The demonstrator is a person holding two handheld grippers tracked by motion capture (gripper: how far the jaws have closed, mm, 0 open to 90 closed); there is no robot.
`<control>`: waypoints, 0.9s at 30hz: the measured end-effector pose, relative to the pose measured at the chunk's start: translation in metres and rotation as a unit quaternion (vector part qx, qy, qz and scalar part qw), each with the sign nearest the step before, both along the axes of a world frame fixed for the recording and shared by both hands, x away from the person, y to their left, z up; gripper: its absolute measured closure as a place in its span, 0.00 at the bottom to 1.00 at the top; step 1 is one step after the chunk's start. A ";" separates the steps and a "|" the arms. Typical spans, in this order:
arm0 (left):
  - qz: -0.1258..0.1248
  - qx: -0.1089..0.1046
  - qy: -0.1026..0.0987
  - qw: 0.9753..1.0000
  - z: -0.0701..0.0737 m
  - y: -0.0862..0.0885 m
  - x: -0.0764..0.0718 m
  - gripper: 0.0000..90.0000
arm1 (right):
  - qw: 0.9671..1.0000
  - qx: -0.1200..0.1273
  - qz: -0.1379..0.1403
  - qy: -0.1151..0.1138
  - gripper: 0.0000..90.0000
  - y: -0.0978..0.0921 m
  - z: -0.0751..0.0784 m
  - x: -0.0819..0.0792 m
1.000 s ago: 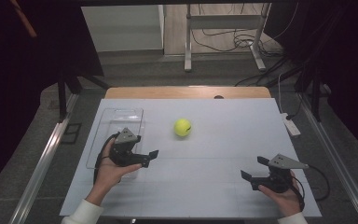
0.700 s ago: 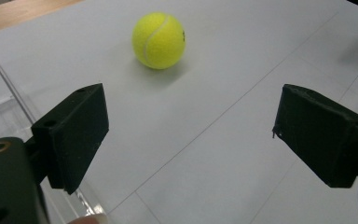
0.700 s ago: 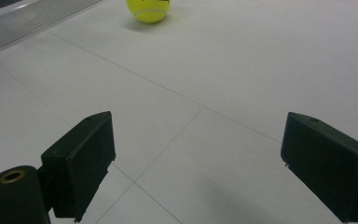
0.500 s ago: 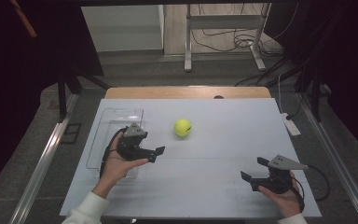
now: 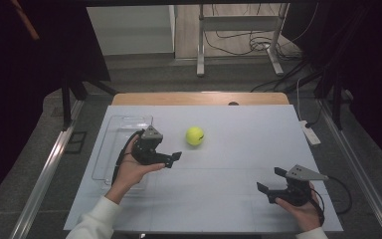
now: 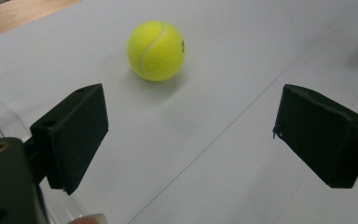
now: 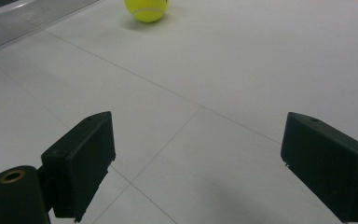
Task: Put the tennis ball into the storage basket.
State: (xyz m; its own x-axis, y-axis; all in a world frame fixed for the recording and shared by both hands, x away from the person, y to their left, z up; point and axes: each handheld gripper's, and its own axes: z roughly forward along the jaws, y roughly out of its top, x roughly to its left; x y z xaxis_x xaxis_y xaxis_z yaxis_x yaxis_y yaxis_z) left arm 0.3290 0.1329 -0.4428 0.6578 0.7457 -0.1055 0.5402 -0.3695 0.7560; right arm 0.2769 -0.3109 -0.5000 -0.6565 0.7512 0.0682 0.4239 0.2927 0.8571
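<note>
From above, the yellow felt tennis ball (image 5: pixel 195 135) lies on the white worktop (image 5: pixel 229 174), just beyond the left gripper (image 5: pixel 171 158) and right of a clear plastic tray (image 5: pixel 110 149). The left gripper view adds the ball's white seam, ahead of its released jaws. The right gripper (image 5: pixel 271 181), also released, sits well apart.

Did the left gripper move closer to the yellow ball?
Yes. The left gripper moved away from the clear tray toward the ball, which stayed put.
</note>
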 end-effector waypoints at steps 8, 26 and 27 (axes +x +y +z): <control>-0.002 0.006 0.003 1.000 0.003 -0.005 0.008 0.11 | 1.000 -0.002 -0.003 0.000 0.11 -0.001 0.000 0.001; -0.017 0.024 0.011 0.999 0.005 -0.029 0.023 0.11 | 1.000 -0.002 -0.001 0.000 0.11 -0.001 -0.001 0.001; -0.016 0.024 0.013 0.999 0.005 -0.029 0.024 0.11 | 1.000 -0.002 -0.001 0.000 0.11 -0.001 -0.001 0.002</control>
State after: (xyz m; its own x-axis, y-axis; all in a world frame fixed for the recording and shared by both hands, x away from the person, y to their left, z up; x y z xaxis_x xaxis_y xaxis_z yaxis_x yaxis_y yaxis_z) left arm 0.3533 0.1034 -0.4377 0.6785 0.7294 -0.0874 0.5474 -0.4228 0.7222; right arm 0.2784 -0.3117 -0.5011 -0.6556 0.7523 0.0654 0.4237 0.2948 0.8565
